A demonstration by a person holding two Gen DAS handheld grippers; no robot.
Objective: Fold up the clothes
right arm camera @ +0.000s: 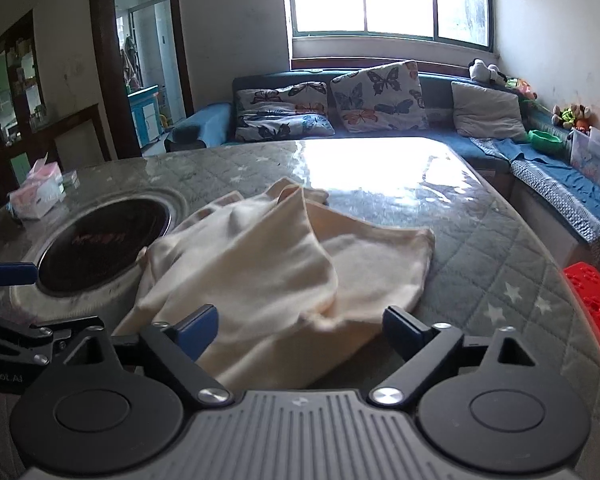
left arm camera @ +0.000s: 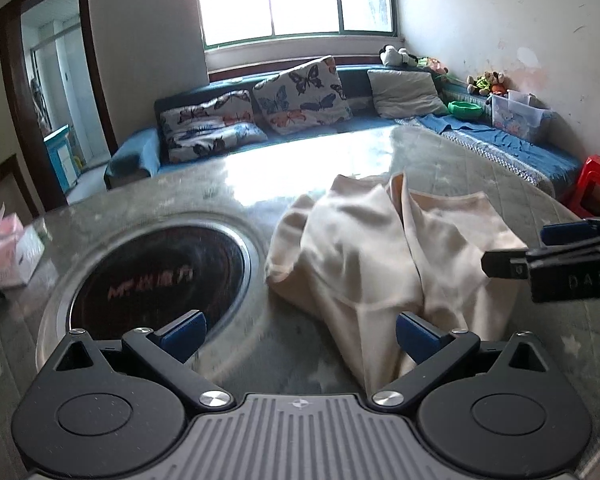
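Observation:
A cream garment [left arm camera: 380,256] lies crumpled in a loose heap on the quilted grey table top [left arm camera: 260,344]. It also shows in the right wrist view [right arm camera: 268,264]. My left gripper [left arm camera: 300,334] is open and empty, just short of the garment's near edge, its right finger against the cloth. My right gripper [right arm camera: 300,330] is open and empty, its jaws standing either side of the garment's near edge. The right gripper also shows at the right edge of the left wrist view [left arm camera: 540,252].
A round black hotplate [left arm camera: 160,272] is set into the table left of the garment. A pink tissue box [right arm camera: 36,194] sits at the table's far left. A blue sofa [right arm camera: 380,128] with cushions lies behind. A red stool [right arm camera: 596,304] stands at the right.

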